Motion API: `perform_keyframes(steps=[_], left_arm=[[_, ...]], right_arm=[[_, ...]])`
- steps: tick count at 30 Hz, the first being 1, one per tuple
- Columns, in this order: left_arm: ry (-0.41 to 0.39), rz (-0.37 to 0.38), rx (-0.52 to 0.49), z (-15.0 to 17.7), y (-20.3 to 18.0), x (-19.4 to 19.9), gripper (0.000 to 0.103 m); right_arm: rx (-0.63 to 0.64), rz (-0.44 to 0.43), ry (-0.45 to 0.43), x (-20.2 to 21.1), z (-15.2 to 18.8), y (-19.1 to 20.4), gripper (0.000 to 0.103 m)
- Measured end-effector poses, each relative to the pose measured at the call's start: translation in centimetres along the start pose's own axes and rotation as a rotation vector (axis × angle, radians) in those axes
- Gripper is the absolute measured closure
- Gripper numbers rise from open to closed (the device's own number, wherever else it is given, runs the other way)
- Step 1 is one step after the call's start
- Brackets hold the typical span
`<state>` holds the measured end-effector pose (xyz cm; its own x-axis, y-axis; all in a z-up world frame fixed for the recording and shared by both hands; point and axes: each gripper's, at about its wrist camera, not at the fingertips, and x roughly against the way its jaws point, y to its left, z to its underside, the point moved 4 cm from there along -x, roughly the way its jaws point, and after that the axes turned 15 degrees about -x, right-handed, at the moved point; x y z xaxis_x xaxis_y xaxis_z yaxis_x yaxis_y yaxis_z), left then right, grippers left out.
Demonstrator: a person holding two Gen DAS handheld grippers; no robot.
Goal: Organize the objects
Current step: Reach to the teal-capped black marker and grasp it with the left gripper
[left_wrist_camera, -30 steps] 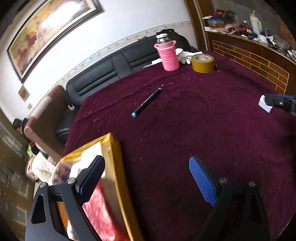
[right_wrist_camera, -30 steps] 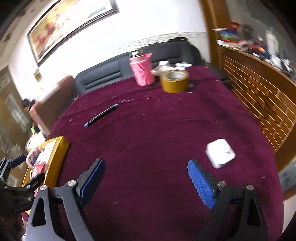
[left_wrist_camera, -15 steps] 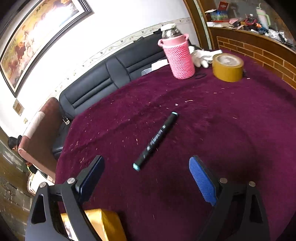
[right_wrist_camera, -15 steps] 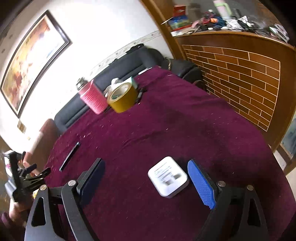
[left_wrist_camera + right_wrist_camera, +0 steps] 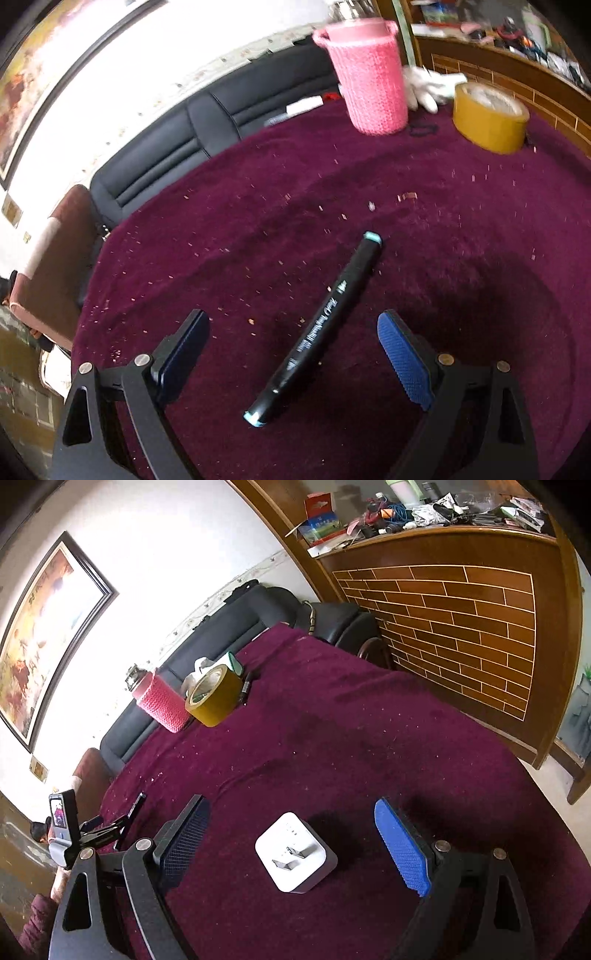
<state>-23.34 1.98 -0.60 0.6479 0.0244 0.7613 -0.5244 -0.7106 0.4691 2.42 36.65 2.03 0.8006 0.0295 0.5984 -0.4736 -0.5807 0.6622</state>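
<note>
My left hand-held gripper [image 5: 291, 345], black frame w/ ribbed blue pads, gapes wide over a slim black marker [image 5: 314, 328] w/ teal end caps; it lies diagonally betw. the pads, untouched, on the table [image 5: 461, 229], covered in fuzzy maroon cloth. My right hand-held gripper [image 5: 291, 830] also gapes wide around a white rounded-square plug adapter [image 5: 295, 853], metal prongs up, not gripped. Far edge: pink knit-sleeved bottle [image 5: 162, 703] beside glossy yellow tape roll [image 5: 214, 696].

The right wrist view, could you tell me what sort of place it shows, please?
Most likely a home living room: a black leather sofa along the wall, a framed painting above it, and a cluttered wooden counter beside the cloth-covered table.
</note>
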Motion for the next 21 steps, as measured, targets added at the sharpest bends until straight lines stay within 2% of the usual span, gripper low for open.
perform_keyframes(steps=[2,4,5,6,8,9,15,21], left_arm=[[0.020,0.018,-0.010,0.1,-0.5,-0.5,0.011],[0.023,0.026,-0.012,0.0,-0.7,-0.3,0.017],[0.021,0.055,-0.003,0.0,-0.8,-0.2,0.035],[0.016,0.111,0.017,0.1,-1.0,0.0,0.063],[0.045,0.119,0.017,0.1,-1.6,0.1,0.084],[0.044,0.119,-0.005,0.2,-2.3,0.4,0.088],[0.056,0.144,0.006,1.8,-4.6,3.1,0.089],[0.052,0.221,0.048,5.2,-8.8,8.0,0.089]], right_arm=[[-0.001,-0.001,0.002,0.0,0.0,-0.1,0.009],[-0.004,0.002,0.003,-0.1,0.0,-0.2,0.009],[-0.008,0.001,0.008,-0.1,0.0,-0.3,0.009],[-0.011,0.005,0.010,-0.2,0.0,-0.5,0.009],[-0.021,0.009,0.015,-0.3,-0.1,-0.7,0.009],[-0.029,0.009,0.016,-0.3,-0.2,-0.9,0.009],[-0.097,-0.007,0.032,-0.3,-0.8,-2.4,0.009],[-0.120,-0.018,0.093,-1.1,-0.4,-2.6,0.009]])
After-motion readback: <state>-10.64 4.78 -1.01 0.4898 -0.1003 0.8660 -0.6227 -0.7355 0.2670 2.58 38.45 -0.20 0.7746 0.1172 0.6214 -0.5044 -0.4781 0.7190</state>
